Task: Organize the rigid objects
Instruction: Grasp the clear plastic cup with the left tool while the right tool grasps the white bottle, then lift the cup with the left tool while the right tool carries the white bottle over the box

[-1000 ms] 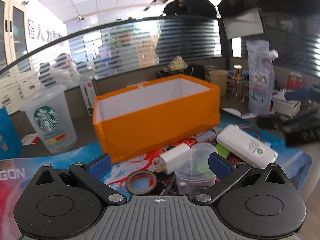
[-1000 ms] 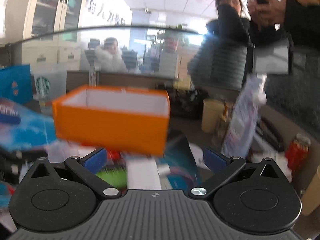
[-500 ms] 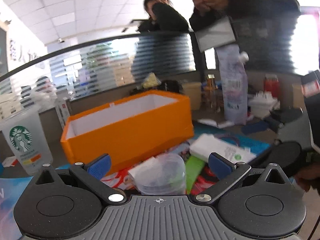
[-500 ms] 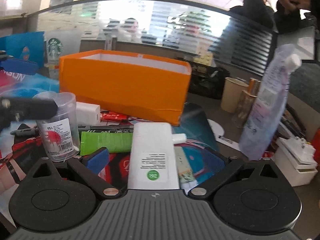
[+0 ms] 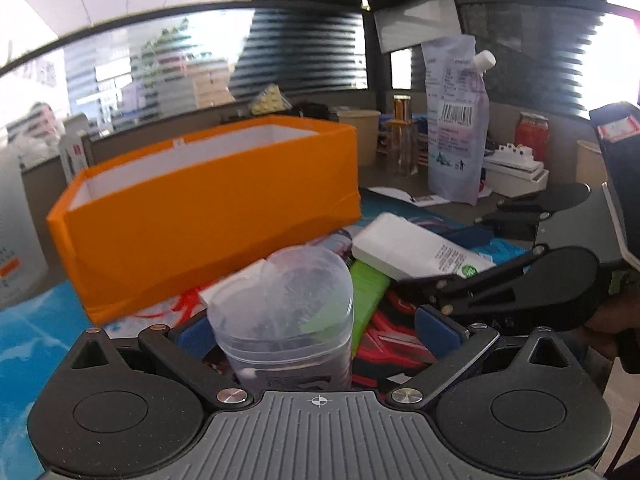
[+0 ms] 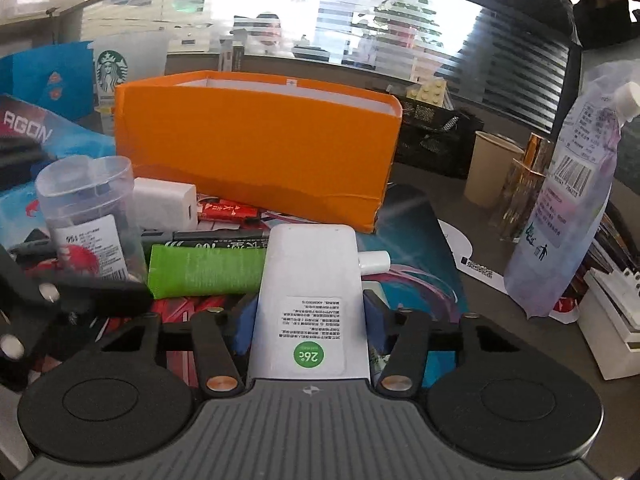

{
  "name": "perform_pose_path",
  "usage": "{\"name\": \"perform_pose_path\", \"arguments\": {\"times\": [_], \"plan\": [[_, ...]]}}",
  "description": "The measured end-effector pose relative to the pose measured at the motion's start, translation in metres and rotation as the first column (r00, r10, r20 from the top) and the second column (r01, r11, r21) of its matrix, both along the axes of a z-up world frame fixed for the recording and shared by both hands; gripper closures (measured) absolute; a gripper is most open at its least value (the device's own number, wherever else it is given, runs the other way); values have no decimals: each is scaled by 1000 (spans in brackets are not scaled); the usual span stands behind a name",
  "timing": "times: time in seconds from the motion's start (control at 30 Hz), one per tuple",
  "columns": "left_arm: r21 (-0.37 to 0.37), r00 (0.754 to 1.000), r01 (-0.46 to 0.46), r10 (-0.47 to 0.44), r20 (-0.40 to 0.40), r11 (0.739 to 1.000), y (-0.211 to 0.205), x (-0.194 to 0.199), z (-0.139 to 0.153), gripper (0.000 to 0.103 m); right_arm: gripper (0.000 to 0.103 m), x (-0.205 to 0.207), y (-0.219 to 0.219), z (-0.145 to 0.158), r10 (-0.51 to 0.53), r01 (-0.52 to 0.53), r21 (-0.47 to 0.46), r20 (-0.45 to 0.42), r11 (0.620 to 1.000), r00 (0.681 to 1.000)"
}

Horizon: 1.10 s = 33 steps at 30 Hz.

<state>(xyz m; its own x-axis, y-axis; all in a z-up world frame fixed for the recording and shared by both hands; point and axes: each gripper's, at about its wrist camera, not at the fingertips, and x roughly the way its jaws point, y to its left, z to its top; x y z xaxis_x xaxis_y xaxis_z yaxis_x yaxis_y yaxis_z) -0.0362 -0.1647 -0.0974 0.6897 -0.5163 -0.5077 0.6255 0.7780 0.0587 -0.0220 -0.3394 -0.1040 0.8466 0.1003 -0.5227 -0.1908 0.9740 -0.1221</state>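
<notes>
Two grippers work over a cluttered tabletop (image 6: 432, 184). The left gripper (image 5: 320, 330) has its fingers spread wide on either side of a clear plastic jar (image 5: 282, 316), which stands upright, the right pad clear of it. Behind the jar sits an orange box (image 5: 208, 216), open at the top. To the right, a green tube (image 6: 204, 272) lies flat beside a white bottle (image 6: 314, 300). The right gripper (image 6: 310, 322) has its fingers clenched on the white bottle's near end; a white pouch (image 6: 568, 216) stands far right.
</notes>
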Motion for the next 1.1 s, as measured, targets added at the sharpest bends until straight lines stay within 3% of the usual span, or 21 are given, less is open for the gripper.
{"name": "perform_pose_path", "arguments": {"times": [0.07,0.13,0.37,0.57,0.87,1.1], "plan": [[-4,999,13,-13,-34,1000,-2,5,-3,33,52,1,1,1,-5,5,-1,-6,1000,1000],[19,999,-7,7,-31,1000,-3,8,-6,51,52,3,2,1,-4,4,-11,-10,1000,1000],[-5,999,1,-1,-40,1000,2,9,-2,51,52,0,5,1,-19,19,-11,-15,1000,1000],[-26,1000,-5,5,17,1000,9,4,16,51,53,-8,6,11,-32,32,-13,15,999,999],[-91,995,-54,61,77,994,32,16,71,51,53,-4,4,52,-20,18,22,87,1000,996],[-111,981,-96,113,160,989,35,46,116,51,53,25,10,99,19,-28,49,178,998,984]]}}
